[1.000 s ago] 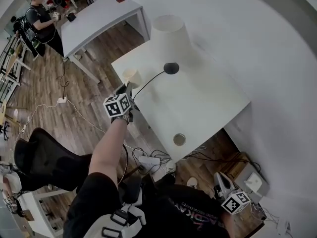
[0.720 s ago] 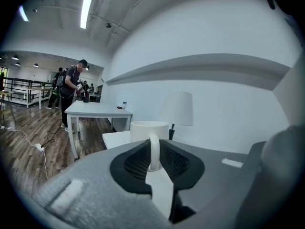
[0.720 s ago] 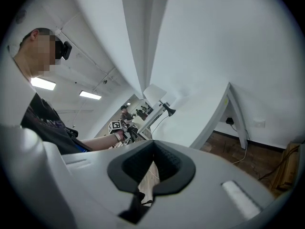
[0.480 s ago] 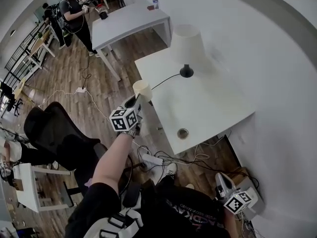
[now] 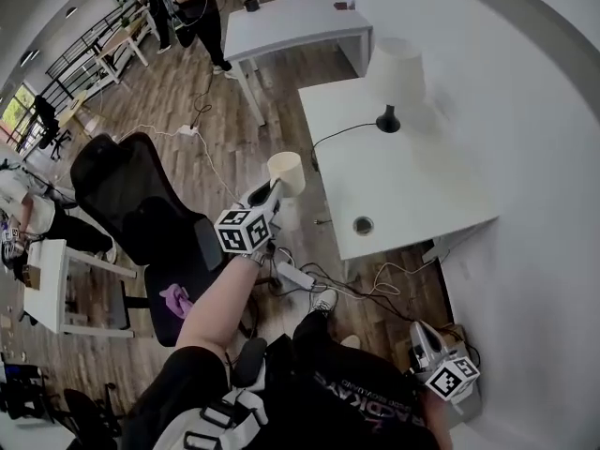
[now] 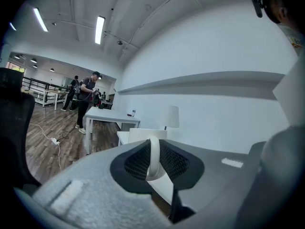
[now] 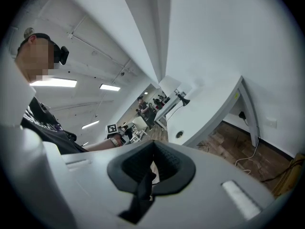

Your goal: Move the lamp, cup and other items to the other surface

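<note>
Since 1 s ago the left gripper point(image 5: 270, 195) has carried the cup point(image 5: 286, 172) off the white desk point(image 5: 412, 190). It now hangs over the wooden floor point(image 5: 234, 129), between the desk's edge and a black office chair point(image 5: 131, 195). Its 2 jaws pinch the cup's thin, smooth loop handle point(image 6: 153, 159) between ribbed black pads point(image 6: 133, 163). The cup is cream, tapered and matte. The right gripper point(image 5: 424, 340) hangs low at the person's side, jaws pressed together on nothing. The lamp point(image 5: 395, 68), with a white cone shade and black base, stands on the desk with its black cord point(image 5: 337, 131) trailing.
</note>
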Available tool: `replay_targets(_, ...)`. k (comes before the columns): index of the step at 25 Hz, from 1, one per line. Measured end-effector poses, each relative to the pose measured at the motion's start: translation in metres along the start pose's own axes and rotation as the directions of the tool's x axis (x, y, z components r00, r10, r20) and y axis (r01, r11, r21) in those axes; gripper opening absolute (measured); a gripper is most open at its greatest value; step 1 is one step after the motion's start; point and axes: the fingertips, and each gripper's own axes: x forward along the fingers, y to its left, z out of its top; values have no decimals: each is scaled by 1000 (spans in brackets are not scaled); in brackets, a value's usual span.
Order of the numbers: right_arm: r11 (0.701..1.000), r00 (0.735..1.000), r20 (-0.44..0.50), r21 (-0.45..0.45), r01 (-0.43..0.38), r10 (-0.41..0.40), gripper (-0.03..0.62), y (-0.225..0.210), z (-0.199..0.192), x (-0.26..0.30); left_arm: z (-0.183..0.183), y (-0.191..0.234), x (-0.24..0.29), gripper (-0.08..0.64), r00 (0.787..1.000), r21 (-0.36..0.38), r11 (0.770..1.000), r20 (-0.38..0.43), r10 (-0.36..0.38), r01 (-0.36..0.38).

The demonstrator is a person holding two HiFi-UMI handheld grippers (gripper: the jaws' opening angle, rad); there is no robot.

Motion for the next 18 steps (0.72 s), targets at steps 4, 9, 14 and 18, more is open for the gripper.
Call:
replay_targets(4,996,991,-103,-18,-91,89,0,21,-15,19,-9,14,-58,52,998,-31,997,12,65,-65)
replay_targets(9,981,963,-199,-27,-192,183,0,40,-33,48,-29,39,-125,52,986,-72,985,27,162,-160)
replay_targets(14,964,920,-303,-21,-266,247,0,61,-56,79,-51,80,-193,52,959,-114,953,24,284,-280)
replay_targets(18,948,874,-387,-7,-319,292,0,83,-80,104,-62,113,-240,52,929,-139,921,25,370,-364)
